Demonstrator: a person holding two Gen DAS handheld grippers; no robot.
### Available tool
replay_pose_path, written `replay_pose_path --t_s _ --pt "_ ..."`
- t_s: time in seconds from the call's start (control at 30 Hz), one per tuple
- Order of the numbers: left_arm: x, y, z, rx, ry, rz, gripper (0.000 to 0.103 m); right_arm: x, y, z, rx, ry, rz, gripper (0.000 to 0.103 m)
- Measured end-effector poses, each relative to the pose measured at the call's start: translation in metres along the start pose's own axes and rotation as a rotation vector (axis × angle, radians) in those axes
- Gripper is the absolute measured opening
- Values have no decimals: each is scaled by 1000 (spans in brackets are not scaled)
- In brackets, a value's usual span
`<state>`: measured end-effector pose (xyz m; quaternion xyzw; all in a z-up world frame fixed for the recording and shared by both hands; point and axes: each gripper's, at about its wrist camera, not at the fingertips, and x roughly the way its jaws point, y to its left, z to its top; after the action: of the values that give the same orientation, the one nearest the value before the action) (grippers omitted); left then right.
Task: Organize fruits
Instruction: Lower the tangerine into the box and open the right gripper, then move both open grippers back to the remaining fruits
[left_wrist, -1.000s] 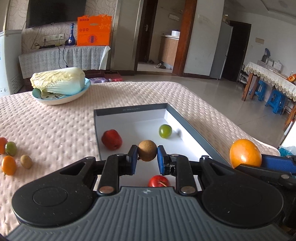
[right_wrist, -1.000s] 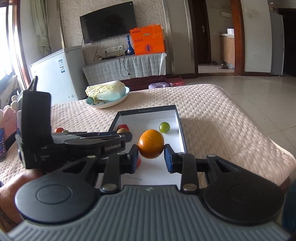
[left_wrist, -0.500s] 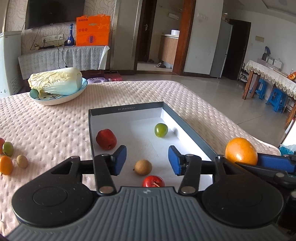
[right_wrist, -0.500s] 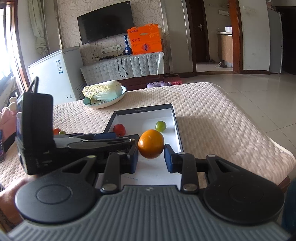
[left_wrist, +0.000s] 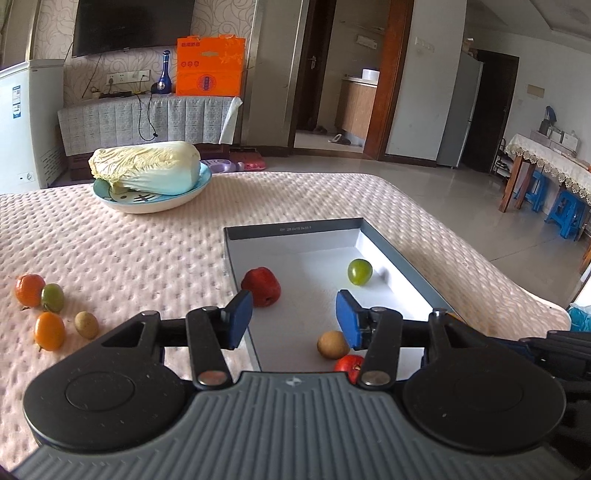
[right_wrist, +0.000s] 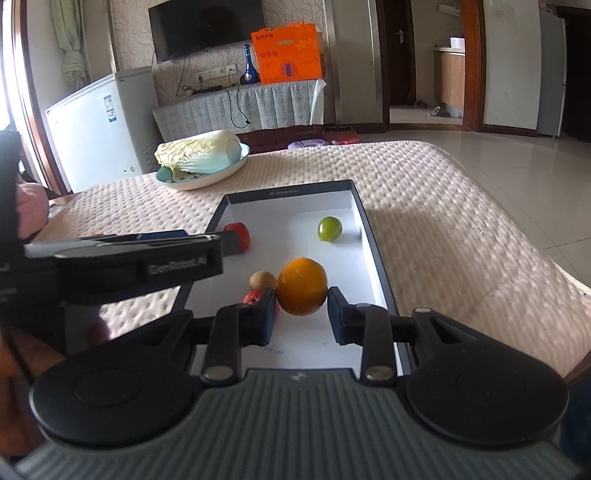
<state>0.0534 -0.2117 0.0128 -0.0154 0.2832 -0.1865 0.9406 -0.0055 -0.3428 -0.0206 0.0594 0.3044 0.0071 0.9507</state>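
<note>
A shallow box (left_wrist: 236, 273) with a white floor lies on the pink dimpled cloth. In it are a red fruit (left_wrist: 261, 281), a green one (left_wrist: 359, 271), a brown one (left_wrist: 332, 344) and a small red one (left_wrist: 349, 365). My left gripper (left_wrist: 293, 317) hangs open over the box's near left corner, nothing between its fingers. My right gripper (right_wrist: 302, 302) is shut on an orange (right_wrist: 302, 286) just above the box floor (right_wrist: 295, 343), beside the brown fruit (right_wrist: 262, 280). Several small loose fruits (left_wrist: 49, 330) lie on the cloth at left.
A cabbage (left_wrist: 147, 168) on a blue-rimmed plate (left_wrist: 155, 206) sits at the back of the table. In the right wrist view the left gripper's body (right_wrist: 140, 258) reaches in from the left over the box's edge. The cloth drops off at right toward the tiled floor.
The left gripper opened and dropped the brown fruit into the box, then shifted left. The right gripper carried the orange forward and lower over the box.
</note>
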Motion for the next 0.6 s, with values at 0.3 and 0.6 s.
replay_pose_path --t_s 0.3,0.6 --pt "-11 16 1 -12 -2 21 56 22 4 4 11 13 -42 34" --pt "-24 36 4 -19 -20 53 56 27 12 9 29 -26 -83 39"
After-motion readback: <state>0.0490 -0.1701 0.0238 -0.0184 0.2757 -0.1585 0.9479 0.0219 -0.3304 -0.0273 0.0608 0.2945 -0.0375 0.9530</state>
